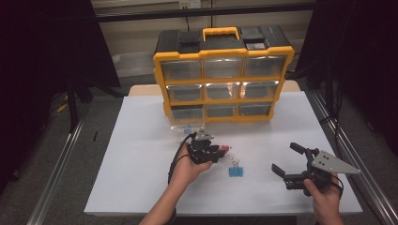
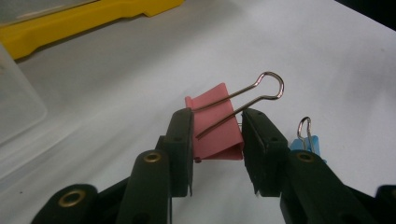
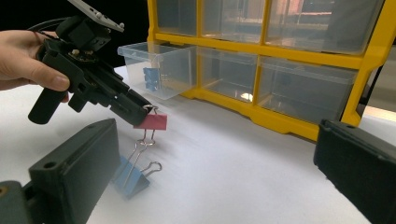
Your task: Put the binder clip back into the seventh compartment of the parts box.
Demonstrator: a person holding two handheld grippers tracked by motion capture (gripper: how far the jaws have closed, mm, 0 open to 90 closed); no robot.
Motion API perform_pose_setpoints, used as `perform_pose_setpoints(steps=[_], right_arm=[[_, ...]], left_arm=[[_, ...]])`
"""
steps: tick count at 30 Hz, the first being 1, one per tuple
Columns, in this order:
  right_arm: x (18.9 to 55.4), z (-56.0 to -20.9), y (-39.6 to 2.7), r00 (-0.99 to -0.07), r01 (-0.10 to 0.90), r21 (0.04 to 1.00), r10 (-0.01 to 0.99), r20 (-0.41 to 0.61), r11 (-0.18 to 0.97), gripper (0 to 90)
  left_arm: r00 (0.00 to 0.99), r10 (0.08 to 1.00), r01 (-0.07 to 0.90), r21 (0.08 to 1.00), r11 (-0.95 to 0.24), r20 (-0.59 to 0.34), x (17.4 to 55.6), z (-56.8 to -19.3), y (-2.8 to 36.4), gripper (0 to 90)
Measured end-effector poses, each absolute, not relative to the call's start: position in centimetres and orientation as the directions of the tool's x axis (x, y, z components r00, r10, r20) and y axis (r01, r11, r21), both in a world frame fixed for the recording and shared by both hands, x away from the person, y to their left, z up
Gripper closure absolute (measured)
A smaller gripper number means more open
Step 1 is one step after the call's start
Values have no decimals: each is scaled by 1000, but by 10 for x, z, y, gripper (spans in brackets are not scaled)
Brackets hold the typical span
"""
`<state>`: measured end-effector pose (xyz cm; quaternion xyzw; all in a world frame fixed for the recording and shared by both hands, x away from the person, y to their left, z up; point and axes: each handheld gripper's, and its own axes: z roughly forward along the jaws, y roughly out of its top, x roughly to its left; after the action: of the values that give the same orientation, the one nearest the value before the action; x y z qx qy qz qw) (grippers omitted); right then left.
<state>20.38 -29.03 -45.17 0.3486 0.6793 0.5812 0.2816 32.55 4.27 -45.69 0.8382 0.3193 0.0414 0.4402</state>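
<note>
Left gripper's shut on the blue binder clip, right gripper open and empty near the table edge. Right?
Wrong colour. The left gripper is shut on the pink binder clip, as the left gripper view shows; the blue binder clip lies on the table. The right gripper is open and empty.

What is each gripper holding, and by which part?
Left gripper: pink binder clip, by its folded body. Right gripper: open, holding nothing.

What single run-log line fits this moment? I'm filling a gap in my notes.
left tongs: shut on pink metal binder clip, lifted | right tongs: open, empty | blue binder clip: on white table
</note>
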Motion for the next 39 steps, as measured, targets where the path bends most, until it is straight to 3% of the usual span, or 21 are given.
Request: perform_pose_setpoints(steps=[39], right_arm=[[204, -452, -290, -601, 142, 986, 799, 19, 83, 0]], left_arm=[[779, 584, 517, 761, -392, -228, 339, -423, 56, 649]])
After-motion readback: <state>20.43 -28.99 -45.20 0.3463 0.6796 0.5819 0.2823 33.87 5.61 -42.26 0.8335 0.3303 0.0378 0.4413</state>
